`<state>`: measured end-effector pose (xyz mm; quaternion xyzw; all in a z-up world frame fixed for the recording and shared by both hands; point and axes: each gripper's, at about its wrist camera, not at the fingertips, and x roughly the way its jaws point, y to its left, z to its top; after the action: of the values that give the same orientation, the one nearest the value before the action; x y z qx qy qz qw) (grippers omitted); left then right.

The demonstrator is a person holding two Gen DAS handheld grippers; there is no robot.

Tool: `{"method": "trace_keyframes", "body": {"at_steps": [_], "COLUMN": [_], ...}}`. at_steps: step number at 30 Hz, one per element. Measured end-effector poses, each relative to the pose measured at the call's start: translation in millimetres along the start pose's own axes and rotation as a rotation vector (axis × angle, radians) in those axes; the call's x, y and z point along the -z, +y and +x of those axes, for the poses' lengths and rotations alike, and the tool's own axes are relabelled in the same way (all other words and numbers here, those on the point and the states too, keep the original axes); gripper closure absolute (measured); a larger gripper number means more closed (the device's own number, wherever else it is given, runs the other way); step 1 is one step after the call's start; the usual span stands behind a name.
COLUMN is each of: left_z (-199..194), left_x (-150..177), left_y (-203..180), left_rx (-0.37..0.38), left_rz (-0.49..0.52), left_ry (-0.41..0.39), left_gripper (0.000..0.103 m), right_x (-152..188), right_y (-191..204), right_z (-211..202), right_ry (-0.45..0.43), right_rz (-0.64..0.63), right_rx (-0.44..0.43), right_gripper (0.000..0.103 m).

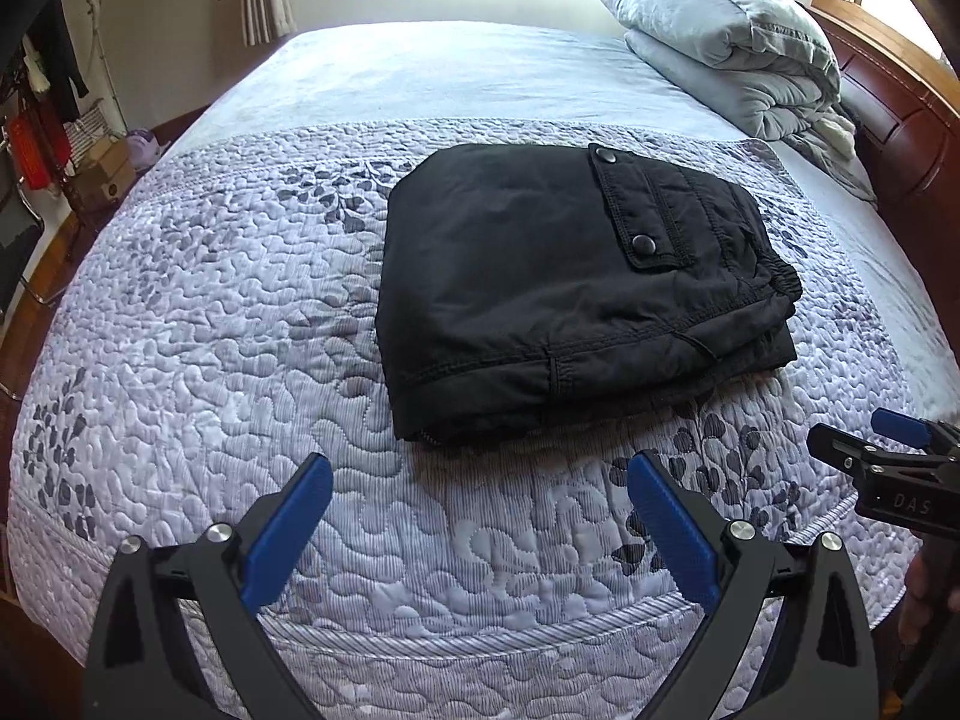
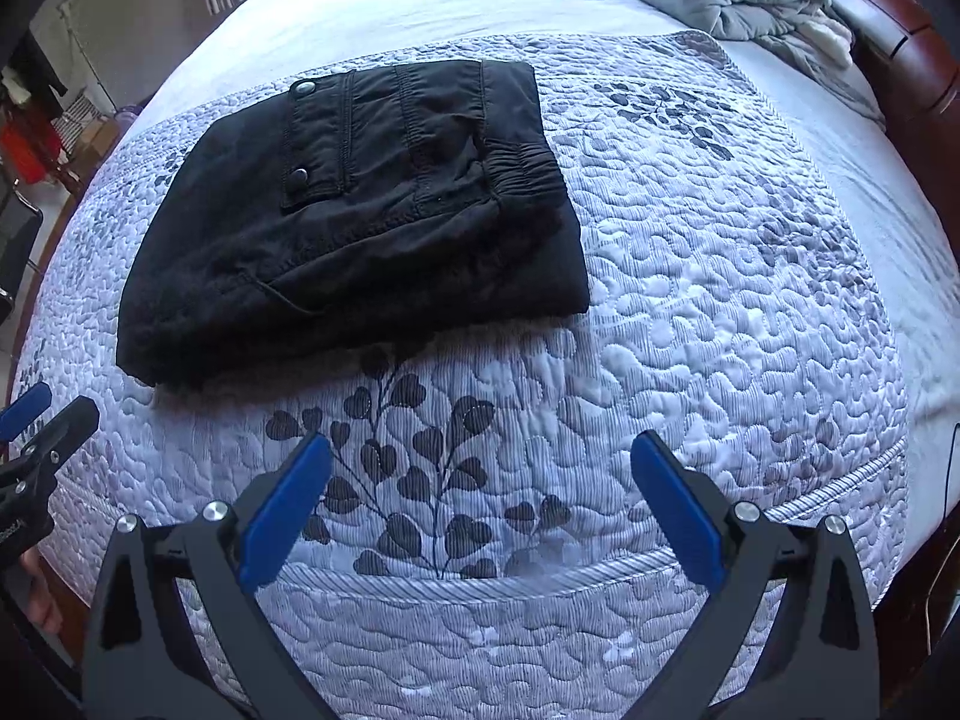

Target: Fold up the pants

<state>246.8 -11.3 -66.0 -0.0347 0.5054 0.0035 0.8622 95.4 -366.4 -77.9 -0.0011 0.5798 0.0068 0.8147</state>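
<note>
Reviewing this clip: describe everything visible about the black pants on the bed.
The black pants lie folded into a compact, roughly rectangular stack on the quilted bedspread. The fabric looks like thin, slightly crinkled woven cloth. On top is a flap pocket with two snap buttons, and a gathered elastic waistband shows at one edge. Neither the left gripper nor the right gripper touches them; both are open.

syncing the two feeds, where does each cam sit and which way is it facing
Left wrist: on the left tongs, facing across the bed at the folded black pants; own open fingers show, right tongs at the right edge.
Right wrist: on the right tongs, pants up-left.
Shared: pants, quilt.
</note>
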Motion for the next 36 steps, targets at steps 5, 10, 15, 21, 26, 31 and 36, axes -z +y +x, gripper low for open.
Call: {"method": "trace_keyframes", "body": {"at_steps": [5,10,15,21,26,31,36], "left_z": [0.0,0.2,0.5,1.6,2.6,3.0,2.7], "left_x": [-2.1,-2.5,-1.9,-2.1,-1.7,-2.0,-2.2], "left_y": [-4.7,-6.4,-4.9,-3.5,-3.7,-4.0,-1.5], "left_rx": [0.007,0.014,0.012,0.010,0.015,0.017,0.032], "left_rz": [0.012,0.019,0.016,0.014,0.012,0.013,-0.010], "left_ry": [-0.004,-0.006,-0.003,0.001,0.003,0.002,-0.004], "left_gripper": [0.004,0.004,0.004,0.004,0.004,0.004,0.004], "right_x": [-0.8,-1.5,-2.7,-2.7,-2.2,-2.8,-2.0], "right_y": [-1.2,-1.5,-0.3,0.7,0.5,0.9,1.1], "right_z": [0.7,0.9,1.3,1.7,3.2,3.5,6.2], "right_ry": [0.001,0.001,-0.003,-0.002,0.001,0.002,0.010], "right_rz": [0.002,0.000,-0.010,-0.014,-0.017,-0.022,-0.022], "right_rx": [0.004,0.005,0.004,0.009,0.018,0.018,0.019], "right_gripper": [0.003,0.003,0.003,0.003,0.003,0.003,0.003]}}
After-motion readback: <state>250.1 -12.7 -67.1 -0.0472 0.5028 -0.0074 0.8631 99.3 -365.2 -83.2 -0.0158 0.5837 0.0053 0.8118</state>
